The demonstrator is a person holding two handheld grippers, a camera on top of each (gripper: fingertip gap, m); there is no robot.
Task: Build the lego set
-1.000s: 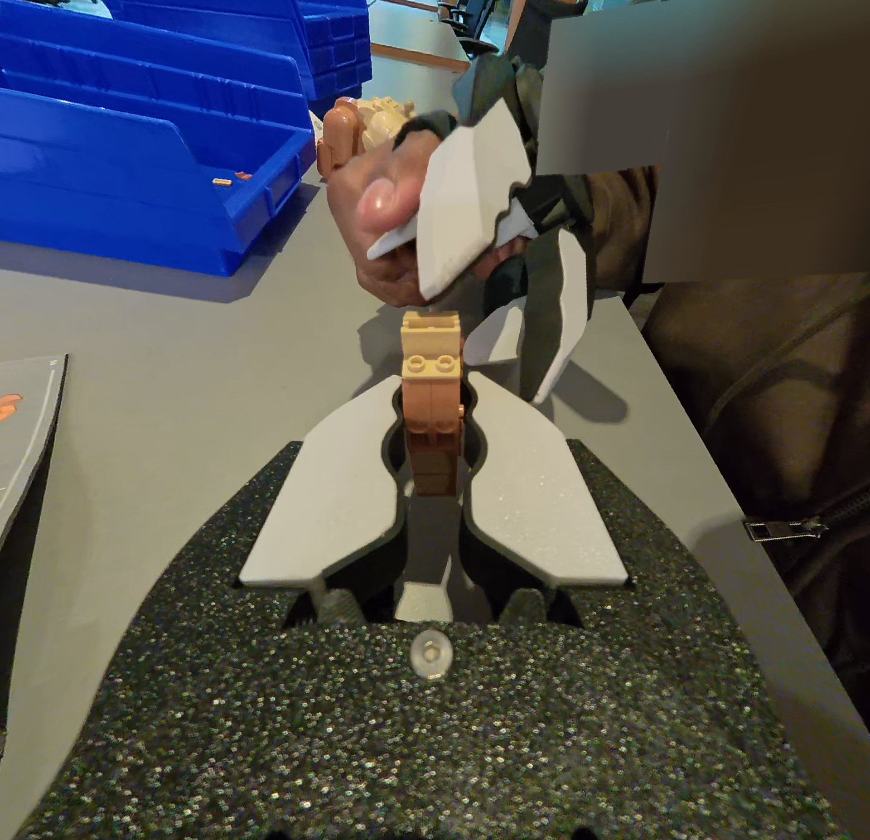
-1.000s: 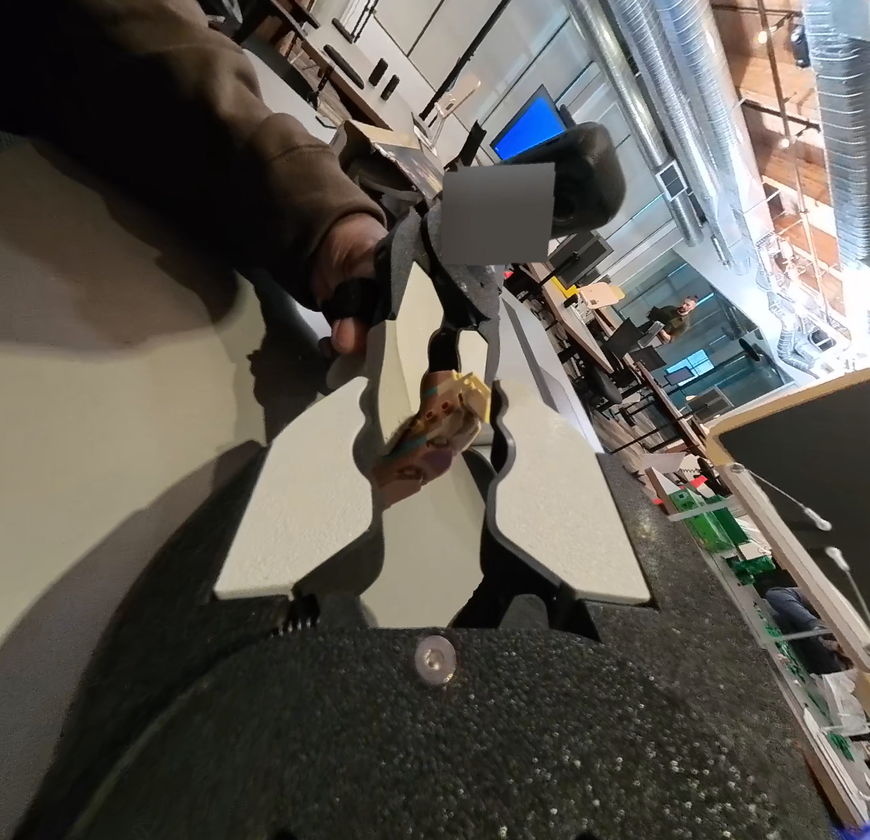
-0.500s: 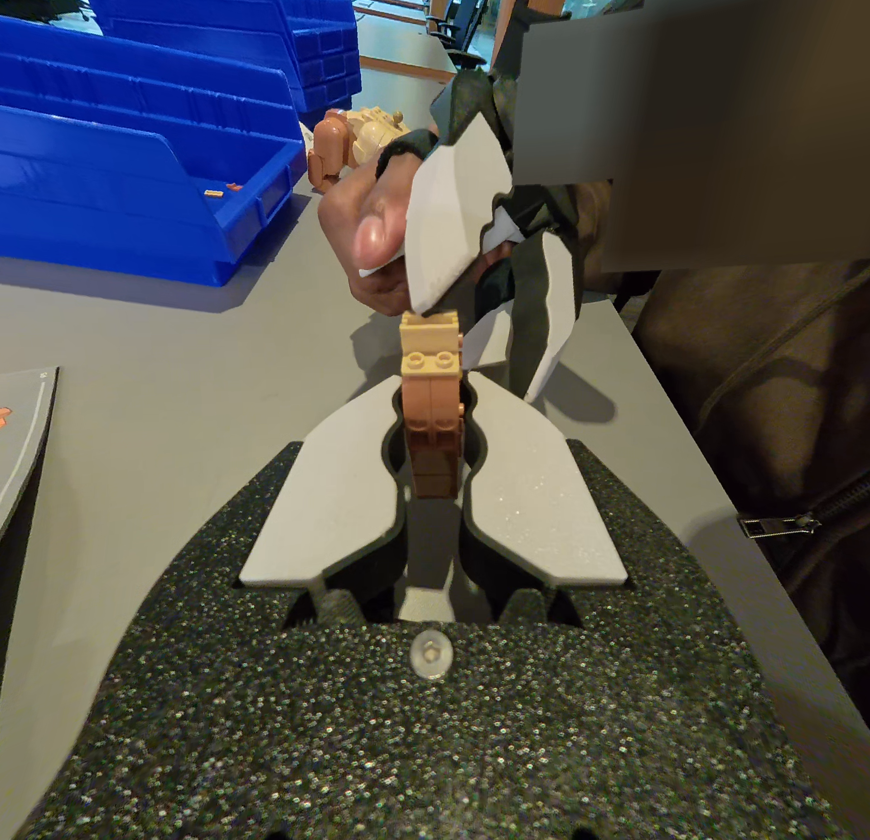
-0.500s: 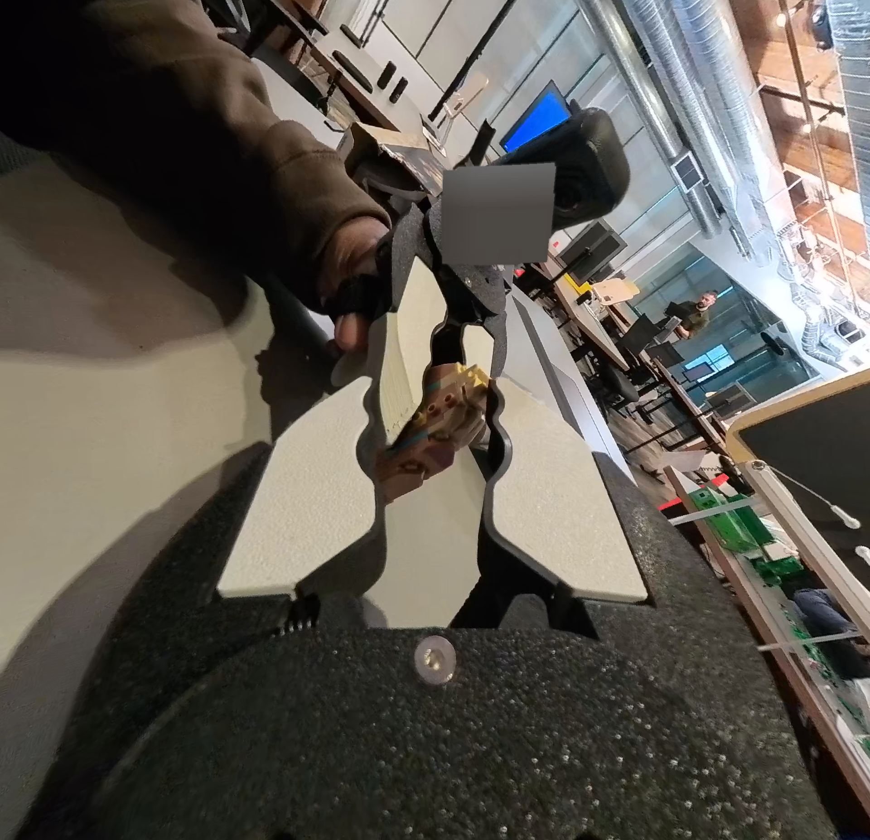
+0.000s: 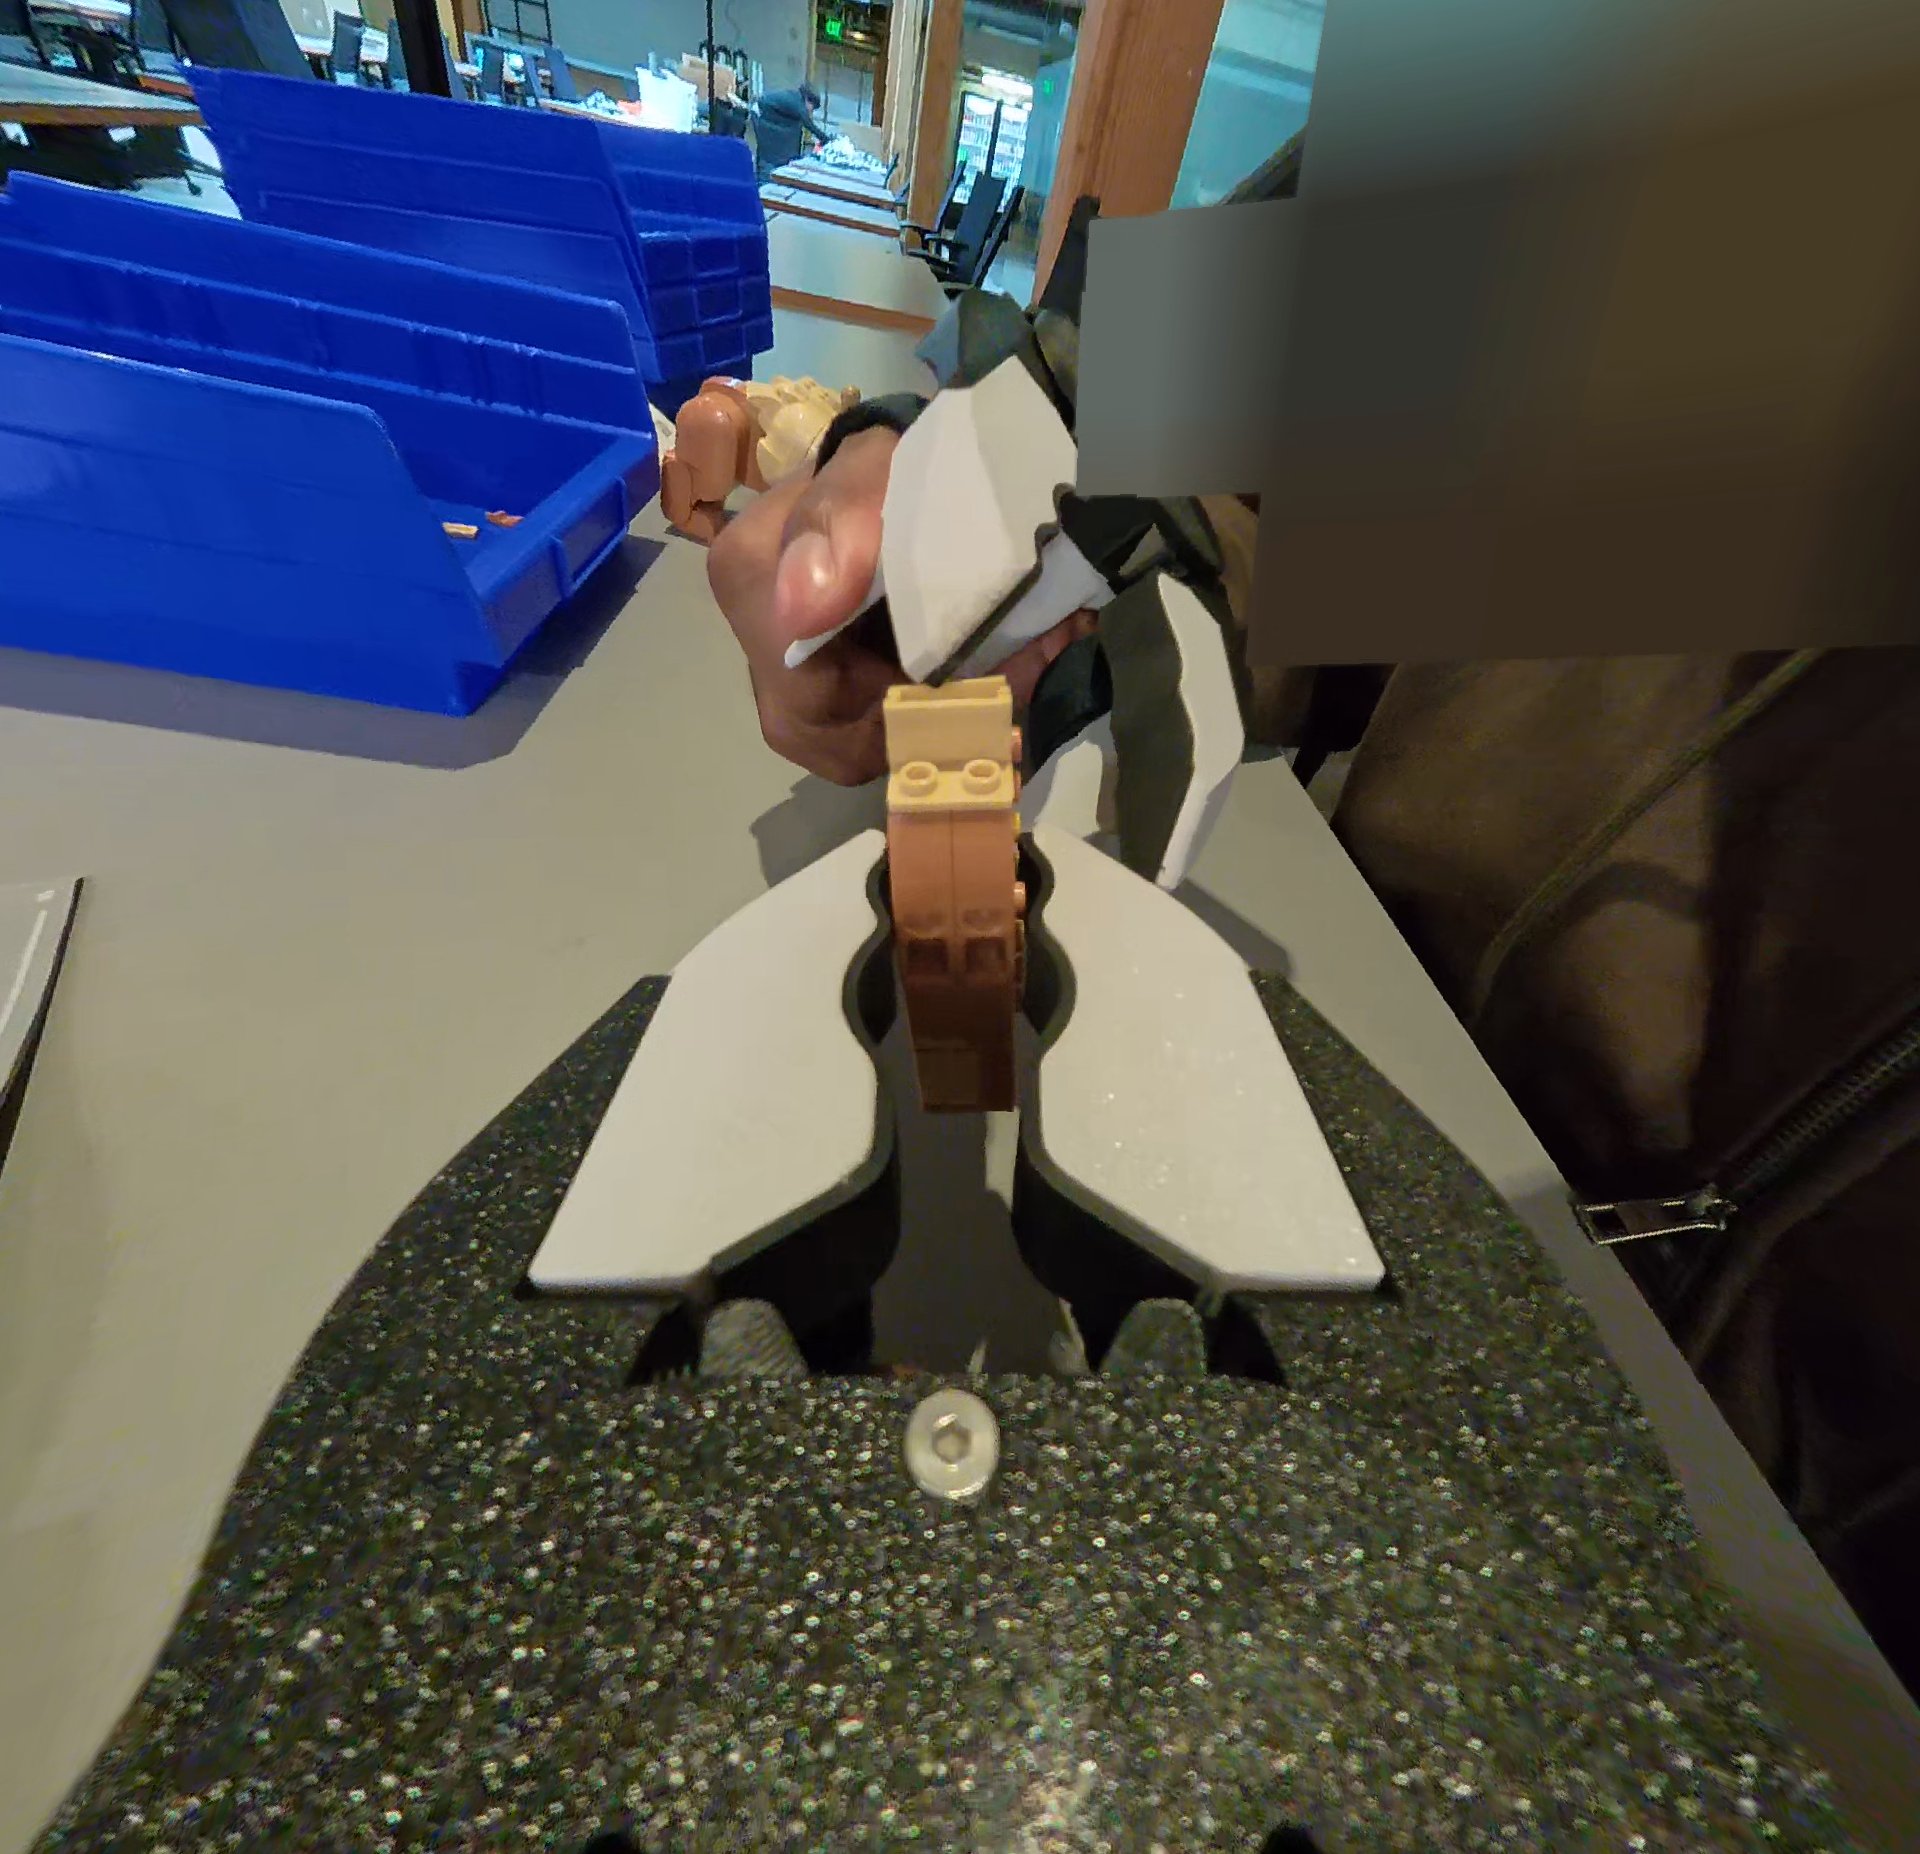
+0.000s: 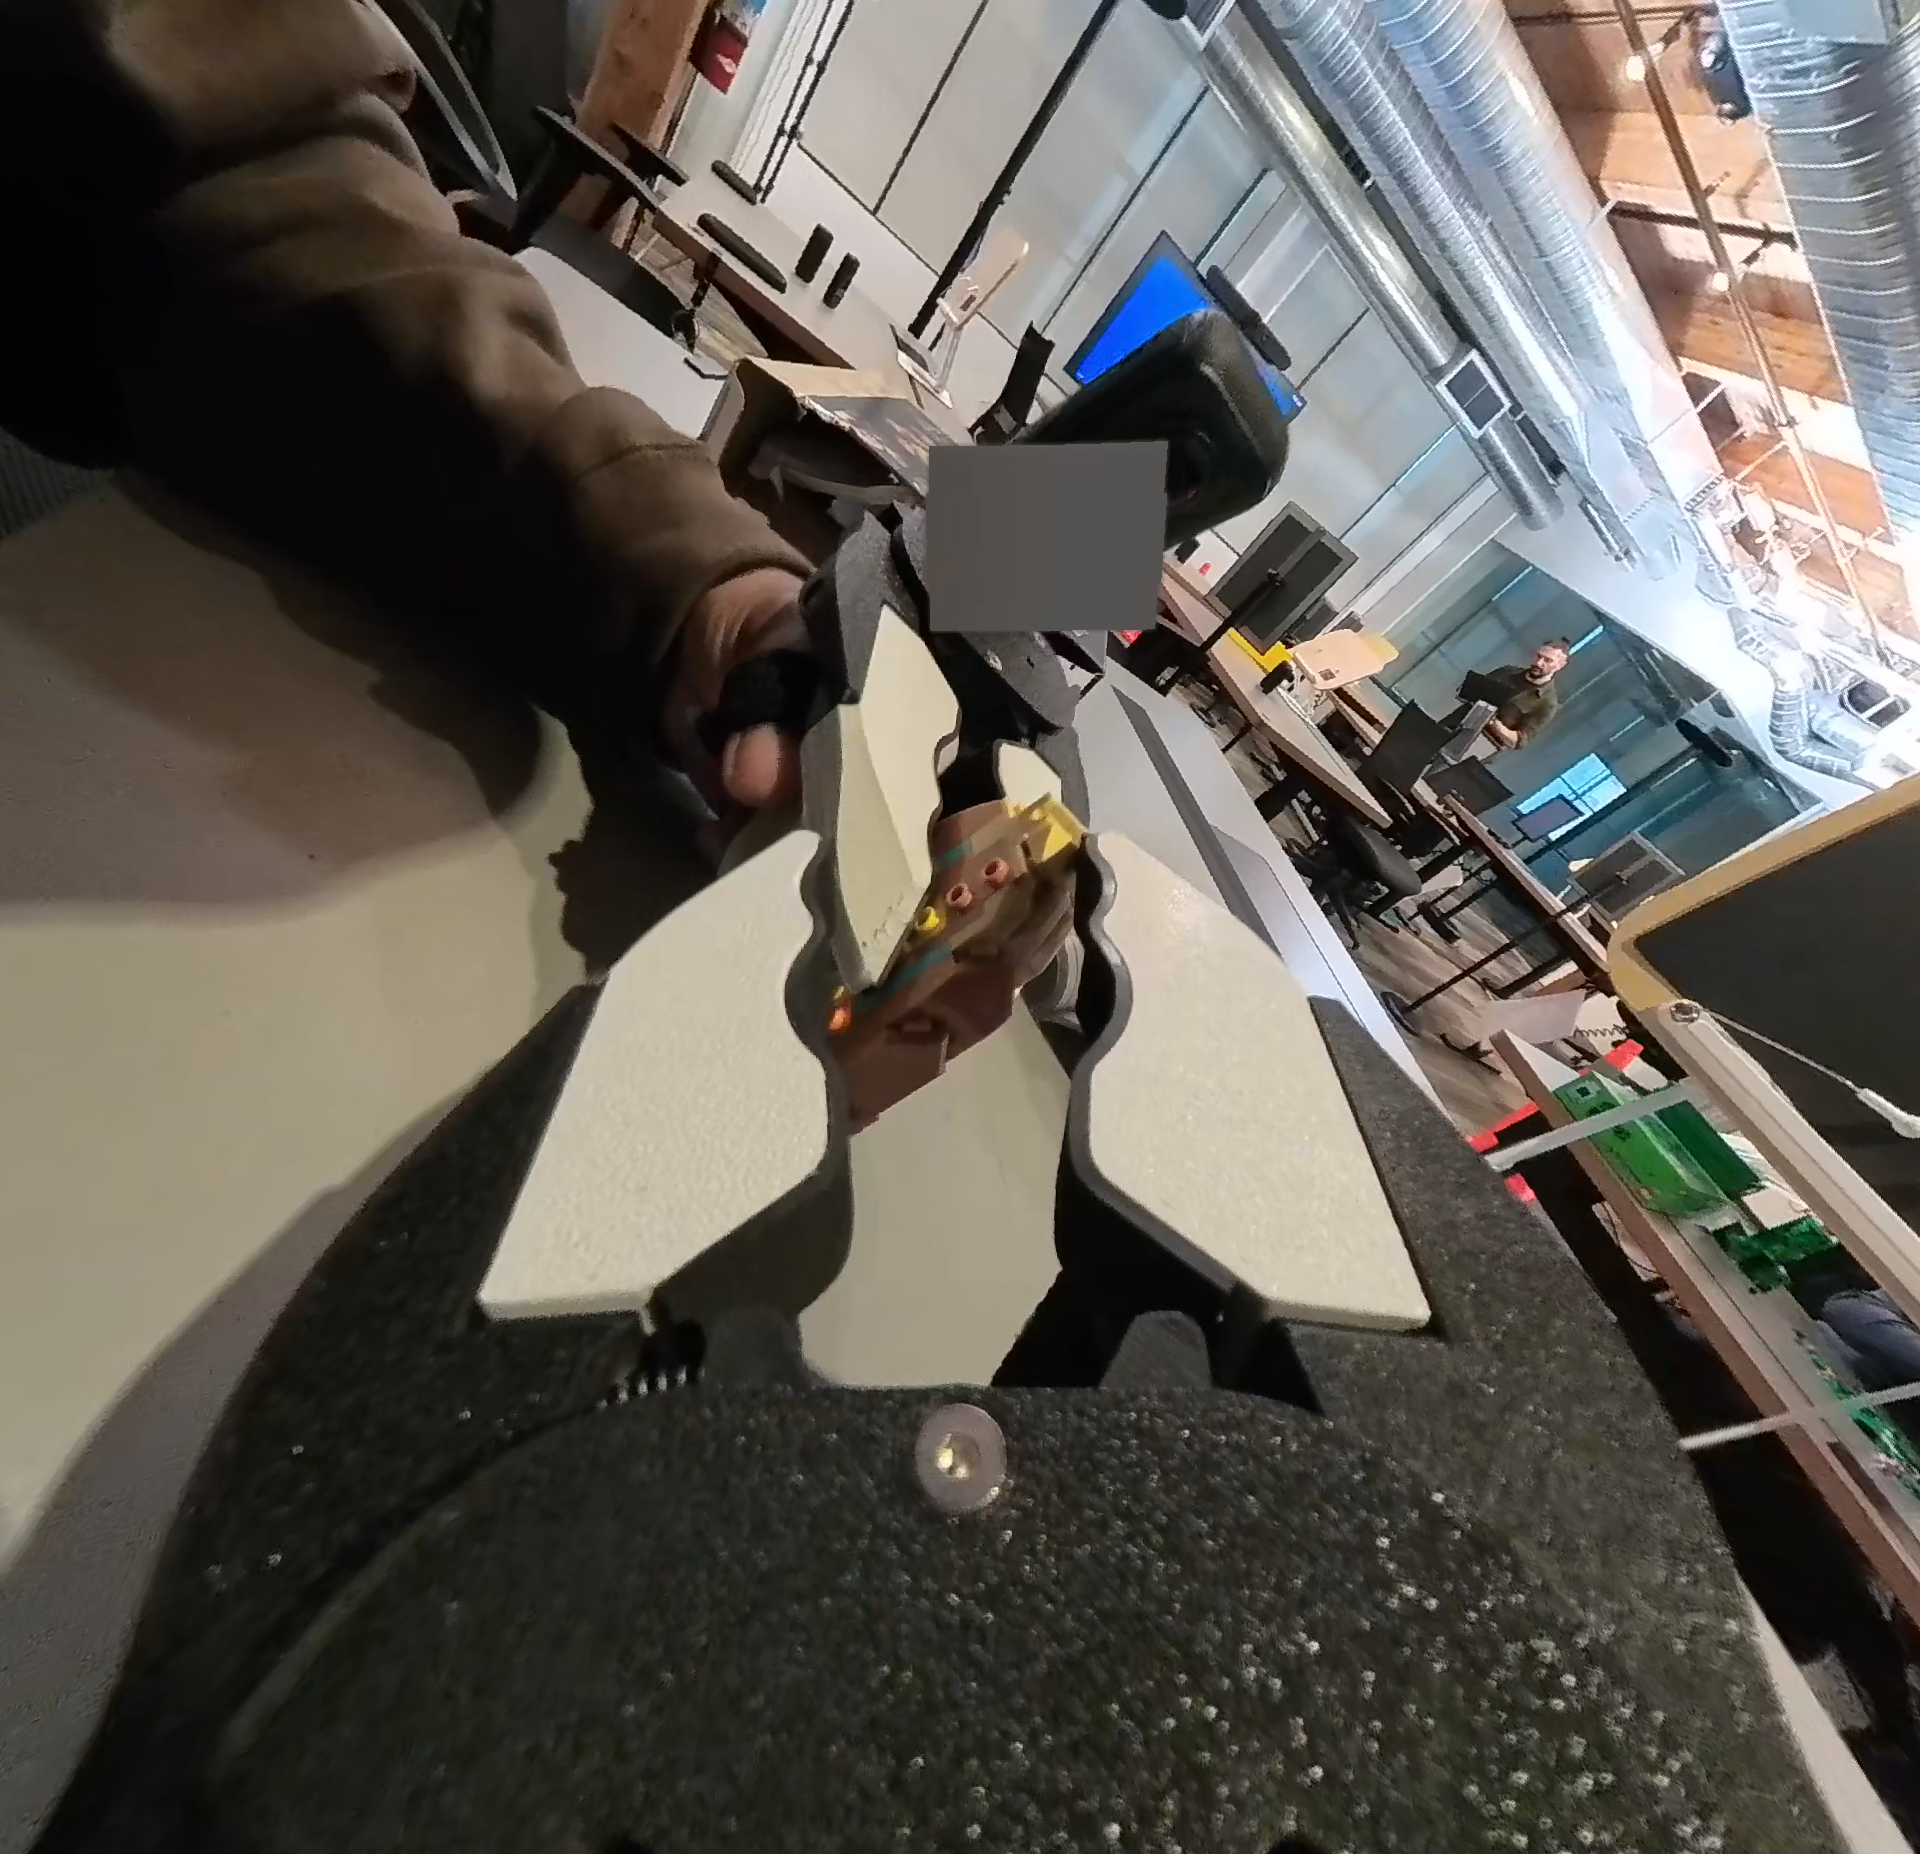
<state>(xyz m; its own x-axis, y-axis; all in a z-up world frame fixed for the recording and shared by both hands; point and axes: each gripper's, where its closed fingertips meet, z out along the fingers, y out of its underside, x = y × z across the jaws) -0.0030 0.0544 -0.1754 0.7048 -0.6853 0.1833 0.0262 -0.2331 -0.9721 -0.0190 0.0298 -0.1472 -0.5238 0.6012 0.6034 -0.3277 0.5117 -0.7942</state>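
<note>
Blue plastic storage bins [image 5: 312, 516] sit along the grey worktop's [image 5: 312, 973] far-left edge, w/ a tan-and-brown lego figure [image 5: 748, 443] just beside them. Centre: left gripper [image 5: 951, 859], jaws clamped on an upright brown-and-tan lego brick assembly [image 5: 954, 900] held above the worktop. Right gripper [image 6: 951, 879] faces it, jaws apart around the assembly's far end [image 6: 956, 952]; can't tell if touching.

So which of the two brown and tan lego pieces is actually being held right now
The upright lego stack clamped between the left gripper's fingers. The other lego figure lies loose on the table beside the blue bin.
</note>
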